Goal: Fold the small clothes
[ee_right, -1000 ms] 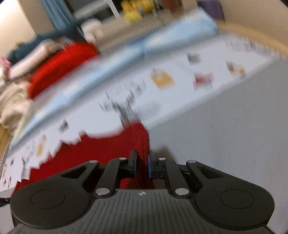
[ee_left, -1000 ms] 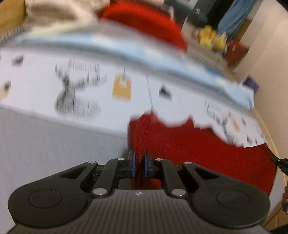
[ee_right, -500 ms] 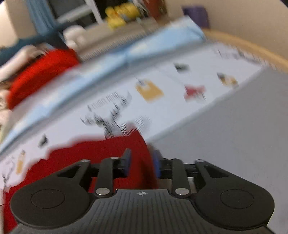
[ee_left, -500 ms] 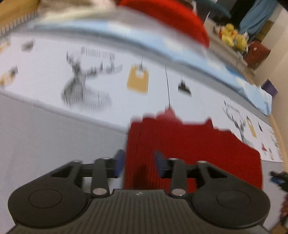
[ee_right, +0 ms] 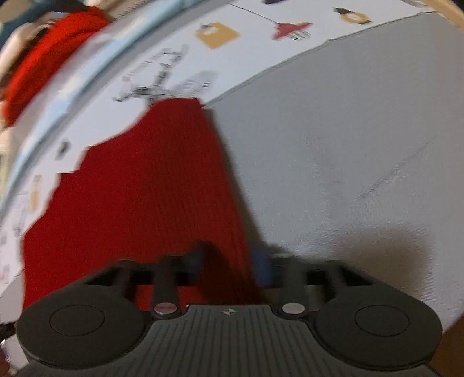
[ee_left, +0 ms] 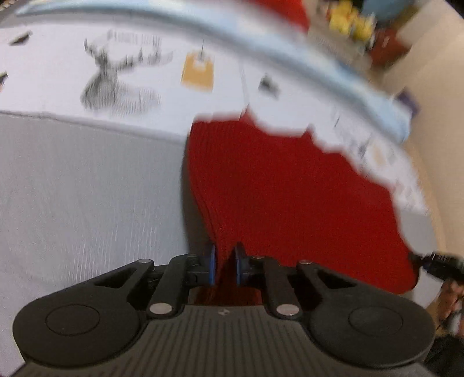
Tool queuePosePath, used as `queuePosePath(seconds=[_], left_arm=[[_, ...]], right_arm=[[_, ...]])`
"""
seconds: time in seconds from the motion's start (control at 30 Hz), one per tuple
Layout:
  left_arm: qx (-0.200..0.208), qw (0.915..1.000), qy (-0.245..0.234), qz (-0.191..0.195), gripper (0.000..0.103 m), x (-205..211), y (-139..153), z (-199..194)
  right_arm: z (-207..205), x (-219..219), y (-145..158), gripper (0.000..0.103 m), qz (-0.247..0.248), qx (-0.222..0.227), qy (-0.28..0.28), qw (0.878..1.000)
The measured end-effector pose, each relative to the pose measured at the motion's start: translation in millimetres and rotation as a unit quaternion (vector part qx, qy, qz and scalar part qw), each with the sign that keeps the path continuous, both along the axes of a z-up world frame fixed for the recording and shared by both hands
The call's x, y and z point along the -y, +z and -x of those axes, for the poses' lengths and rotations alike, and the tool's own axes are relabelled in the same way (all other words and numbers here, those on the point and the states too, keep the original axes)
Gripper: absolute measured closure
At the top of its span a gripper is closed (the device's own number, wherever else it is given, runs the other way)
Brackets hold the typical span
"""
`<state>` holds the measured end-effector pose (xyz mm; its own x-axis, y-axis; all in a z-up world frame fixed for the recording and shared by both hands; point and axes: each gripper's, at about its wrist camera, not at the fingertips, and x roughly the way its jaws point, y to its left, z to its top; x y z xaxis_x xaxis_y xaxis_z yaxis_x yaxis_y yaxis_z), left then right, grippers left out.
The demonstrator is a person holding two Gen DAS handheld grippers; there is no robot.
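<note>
Left wrist view shows the left gripper [ee_left: 223, 266] closing on a corner of the red ribbed knit garment [ee_left: 275, 188], which lies on the grey sheet [ee_left: 87, 188]. Right gripper [ee_right: 229, 266] pinches the other corner (blurred). Soft, light, stretchy knit: better held at corners.

My left gripper [ee_left: 223, 268]: black, blue pads [ee_left: 211, 266]. Red ribbed knit garment [ee_left: 275, 188]. Grey sheet [ee_left: 87, 188]. White cover [ee_left: 58, 72], grey deer print, mustard tag print. Light blue band [ee_left: 290, 58]. Yellow toys [ee_left: 351, 20], blurred.
</note>
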<state>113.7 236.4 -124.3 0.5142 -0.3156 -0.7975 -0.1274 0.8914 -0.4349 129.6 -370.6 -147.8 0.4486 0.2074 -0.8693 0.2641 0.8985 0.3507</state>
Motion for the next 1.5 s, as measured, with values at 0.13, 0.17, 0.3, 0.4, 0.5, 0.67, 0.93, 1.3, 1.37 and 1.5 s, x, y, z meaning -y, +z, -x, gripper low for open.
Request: queuePosePath(seconds=[0.13,0.17,0.3,0.4,0.5,0.67,0.93,1.3,1.37,1.5], left_arm=[[-0.009,0.999,0.0,-0.045,0.089,6.0,-2.9,6.6],[-0.033,0.9977,-0.012,-0.059,0.088,11.7,-11.1,4.2],[-0.028,0.994,-0.022,-0.103,0.082,20.8,-5.7,5.8],[0.023,0.9963,-0.012,-0.082,0.082,18.6,15.1,20.7],[0.015,0.996,-0.066,-0.059,0.081,30.4,11.8,21.1],[-0.083,0.9794,-0.124,-0.136,0.083,52.8,-32.4,16.0],[-0.075,0.983,-0.099,-0.135,0.083,47.8,-23.6,21.3],[-0.033,0.9844,-0.074,-0.157,0.072,41.7,-4.9,35.9],[-0.032,0.985,-0.067,-0.156,0.072,36.4,-3.0,39.3],[-0.028,0.9878,-0.053,-0.143,0.072,20.3,0.6,47.6]], right_arm=[[21.1,6.1,31.3,0.092,-0.002,0.108,-0.031,0.994],[22.5,7.6,31.1,0.092,0.004,0.109,-0.036,0.993],[11.6,-2.3,0.6,0.088,0.043,0.024,-0.01,0.999],[18.8,-5.8,12.3,0.071,0.074,0.042,-0.02,0.996],[32.4,-7.7,34.5,0.071,0.087,0.097,-0.012,0.991],[27.7,-17.3,-10.8,0.066,0.084,-0.03,0.056,0.994],[29.4,-18.2,-6.7,0.061,0.105,-0.014,0.058,0.993],[65.2,-40.2,41.2,0.058,0.144,0.123,0.032,0.981],[70.3,-46.6,43.4,0.058,0.124,0.132,0.03,0.983],[72.0,-54.5,33.0,0.058,0.097,0.108,0.017,0.989]])
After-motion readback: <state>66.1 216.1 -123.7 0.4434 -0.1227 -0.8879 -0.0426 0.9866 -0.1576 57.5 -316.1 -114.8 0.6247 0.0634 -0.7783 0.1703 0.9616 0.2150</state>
